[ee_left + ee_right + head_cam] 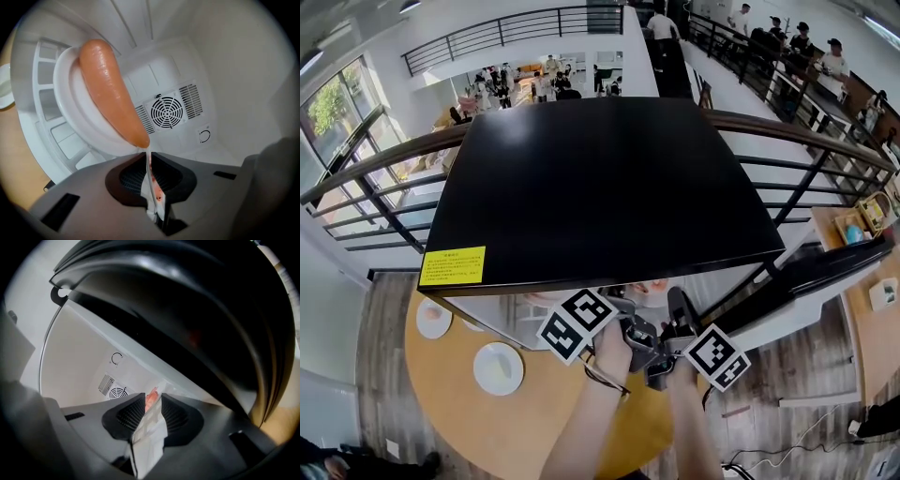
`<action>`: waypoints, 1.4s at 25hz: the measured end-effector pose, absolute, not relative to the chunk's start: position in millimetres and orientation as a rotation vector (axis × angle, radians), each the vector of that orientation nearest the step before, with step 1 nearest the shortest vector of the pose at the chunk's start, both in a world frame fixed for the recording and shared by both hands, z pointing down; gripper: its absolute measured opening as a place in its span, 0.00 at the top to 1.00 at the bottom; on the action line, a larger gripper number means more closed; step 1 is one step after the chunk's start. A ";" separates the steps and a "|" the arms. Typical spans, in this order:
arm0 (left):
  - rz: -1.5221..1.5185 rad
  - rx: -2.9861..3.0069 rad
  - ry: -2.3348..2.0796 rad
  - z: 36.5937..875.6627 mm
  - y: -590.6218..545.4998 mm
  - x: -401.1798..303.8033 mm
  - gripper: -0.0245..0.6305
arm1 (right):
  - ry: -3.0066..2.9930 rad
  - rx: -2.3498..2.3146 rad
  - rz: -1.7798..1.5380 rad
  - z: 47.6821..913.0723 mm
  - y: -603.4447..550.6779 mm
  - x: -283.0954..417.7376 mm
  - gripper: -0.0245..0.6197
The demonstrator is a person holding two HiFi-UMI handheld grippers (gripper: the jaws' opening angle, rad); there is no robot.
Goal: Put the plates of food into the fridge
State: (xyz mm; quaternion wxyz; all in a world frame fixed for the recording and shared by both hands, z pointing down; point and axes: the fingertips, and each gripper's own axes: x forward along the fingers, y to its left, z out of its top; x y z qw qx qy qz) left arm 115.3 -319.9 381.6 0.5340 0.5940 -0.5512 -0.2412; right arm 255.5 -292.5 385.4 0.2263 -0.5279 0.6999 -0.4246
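Yellow sticker (453, 265) on the black fridge top (600, 187); its print is illegible.

Round wooden table (478, 427), lying to the left of the left gripper (148, 161) and back from its jaws. Directly on its top rest two white dishes, set apart: the nearer plate (498, 367), left of the jaws, and the farther plate (434, 318), further left, by the table's edge.
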 end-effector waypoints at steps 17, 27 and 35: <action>-0.646 1.415 -1.338 378.2 -321.3 115.5 0.93 | 2.162 -1.754 -1.023 393.5 -284.5 250.7 0.77; -0.283 1.669 -1.461 373.6 -320.0 117.8 0.93 | 2.305 -1.856 -0.917 395.5 -285.2 244.8 0.76; -0.125 1.741 -1.510 376.0 -320.5 127.8 0.92 | 2.602 -1.880 -0.485 363.1 -281.5 238.0 0.76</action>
